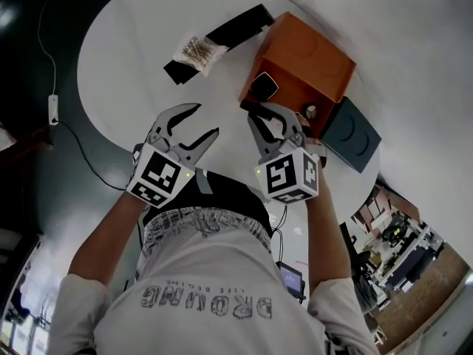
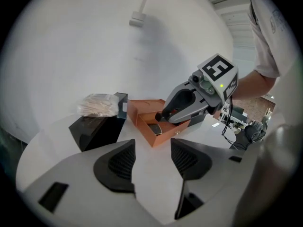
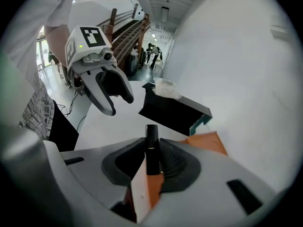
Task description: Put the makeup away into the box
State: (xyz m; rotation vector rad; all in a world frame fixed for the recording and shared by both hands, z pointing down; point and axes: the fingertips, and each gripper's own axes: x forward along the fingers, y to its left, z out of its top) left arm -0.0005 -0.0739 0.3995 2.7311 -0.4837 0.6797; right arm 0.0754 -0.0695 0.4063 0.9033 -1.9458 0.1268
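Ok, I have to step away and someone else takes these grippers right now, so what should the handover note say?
Left gripper: open, nothing between the jaws, held above the table.
Right gripper: shut on a slim black makeup tube, held over the near edge of the orange box.
Things: the orange box is open, with a dark compact lying inside. A long black box with a packet of cotton swabs on it sits beside it.
Done: compact in the box, tube picked up.
Left: lower the tube into the orange box and release it.
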